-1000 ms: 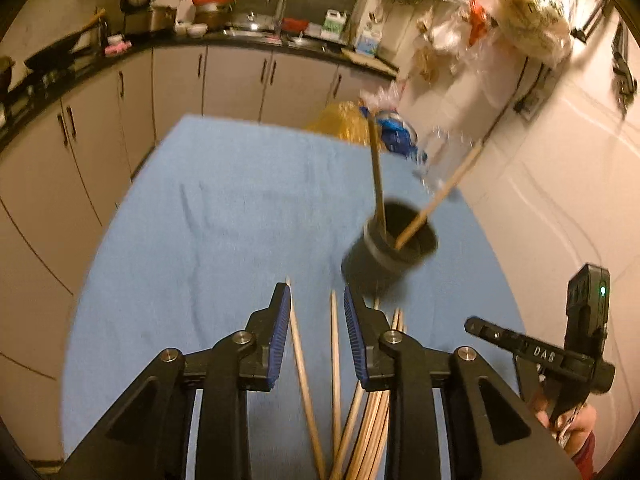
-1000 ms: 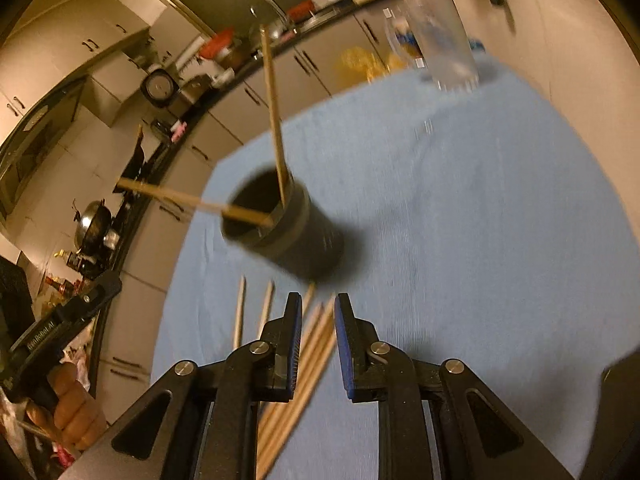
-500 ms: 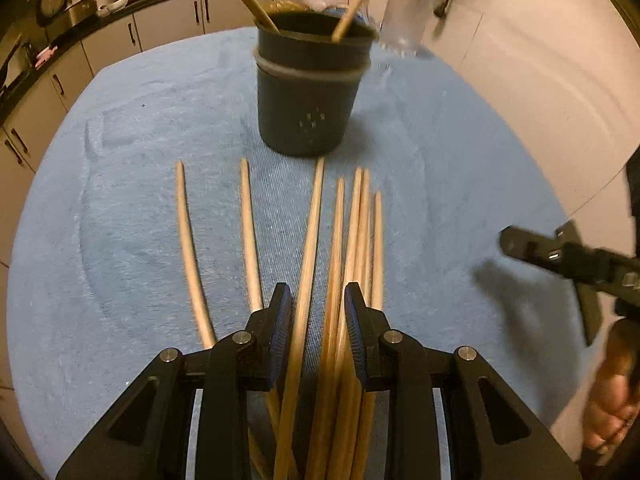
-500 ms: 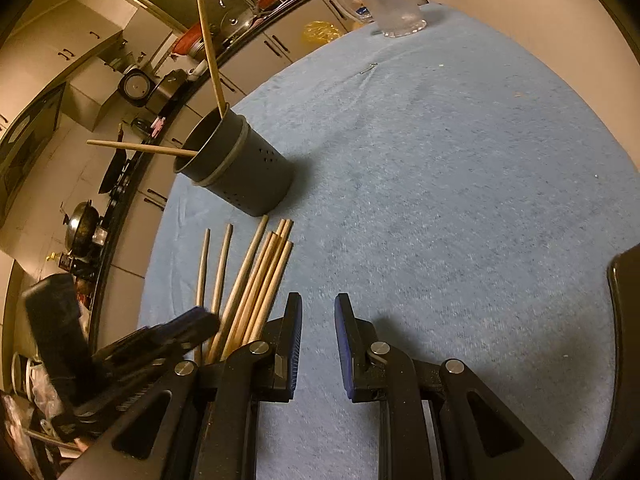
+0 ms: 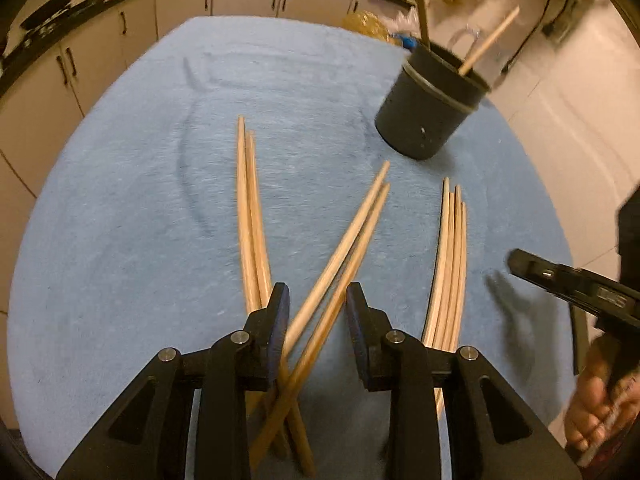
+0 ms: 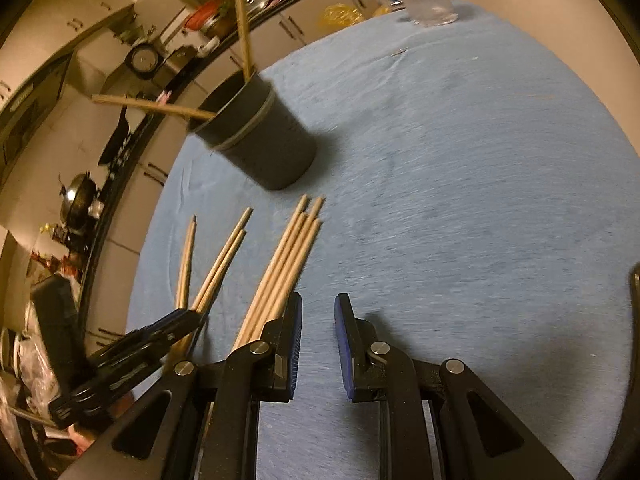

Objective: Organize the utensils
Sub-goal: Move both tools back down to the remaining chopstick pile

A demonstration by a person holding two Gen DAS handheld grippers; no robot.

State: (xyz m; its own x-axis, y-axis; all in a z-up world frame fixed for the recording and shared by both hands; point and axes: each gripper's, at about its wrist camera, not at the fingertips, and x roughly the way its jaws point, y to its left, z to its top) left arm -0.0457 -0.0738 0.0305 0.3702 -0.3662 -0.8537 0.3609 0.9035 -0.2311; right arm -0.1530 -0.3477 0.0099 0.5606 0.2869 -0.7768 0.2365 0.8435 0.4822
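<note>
Lowered since the earlier frame, your left gripper point(image 5: 317, 322) straddles the crossed chopstick pair point(image 5: 340, 256), jaws narrowly parted; close squarely, lifting toward the holder point(image 5: 430, 110).

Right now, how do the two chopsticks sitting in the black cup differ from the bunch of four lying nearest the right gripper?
The two chopsticks in the cup stand propped inside the black cup, leaning apart; the bunch of four lies flat on the blue cloth. The cup pair splays in different directions, while the four lie packed side by side, tips toward the cup. Both sets look like the same plain light wood.
</note>
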